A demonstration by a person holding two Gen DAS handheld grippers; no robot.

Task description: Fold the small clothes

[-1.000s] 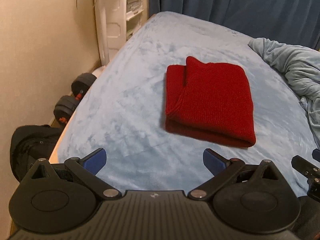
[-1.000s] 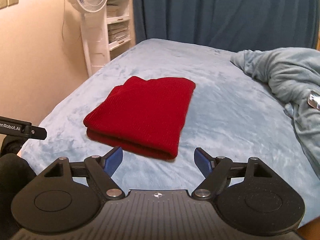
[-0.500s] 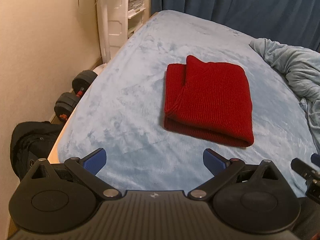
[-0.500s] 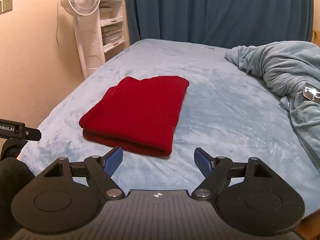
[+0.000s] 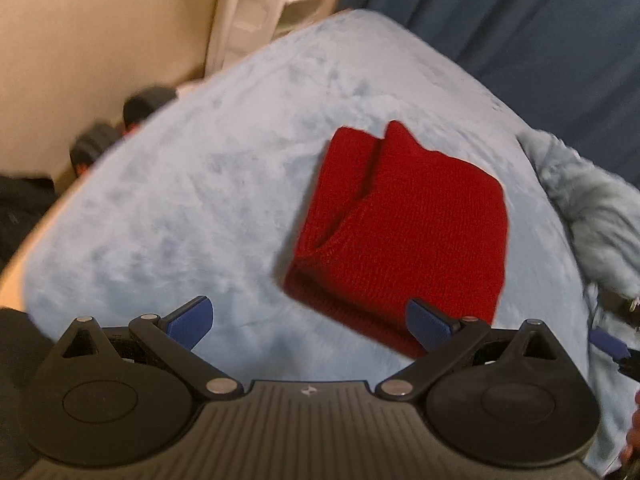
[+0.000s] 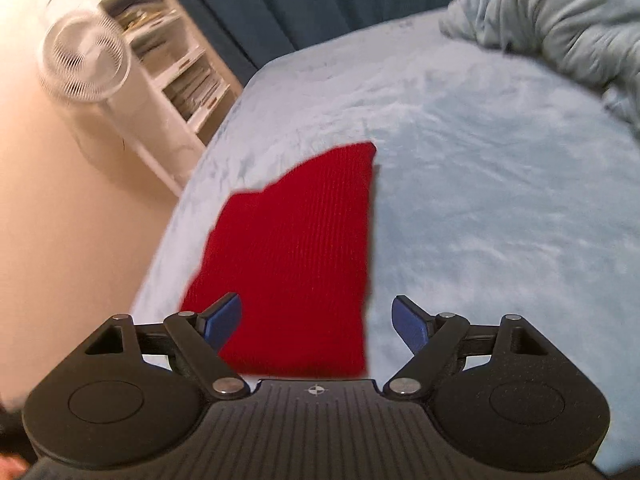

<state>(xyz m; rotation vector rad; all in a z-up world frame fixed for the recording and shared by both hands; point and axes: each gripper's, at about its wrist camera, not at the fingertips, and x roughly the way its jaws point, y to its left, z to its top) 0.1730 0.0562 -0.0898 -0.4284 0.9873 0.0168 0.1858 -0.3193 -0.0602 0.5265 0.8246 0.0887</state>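
Observation:
A red knit garment (image 5: 400,232), folded into a thick rectangle, lies flat on the light blue bed cover (image 5: 180,220). My left gripper (image 5: 310,320) stands open just short of the garment's near left corner, with its right fingertip (image 5: 428,322) over the near edge. In the right wrist view the same red garment (image 6: 296,260) reaches down between the fingers of my right gripper (image 6: 316,318). Its jaws are opening and the pads touch nothing. Both views are tilted and blurred.
A crumpled pale blue blanket (image 6: 560,20) is heaped at the bed's right side. A white fan (image 6: 84,60) and white shelves (image 6: 180,68) stand by the wall at the left. Dumbbells (image 5: 116,132) and a black bag (image 5: 20,208) lie on the floor beside the bed.
Both grippers have swung in closer to the red garment and rolled, tilting the views. The right gripper now hangs over its near edge. The garment itself has not moved.

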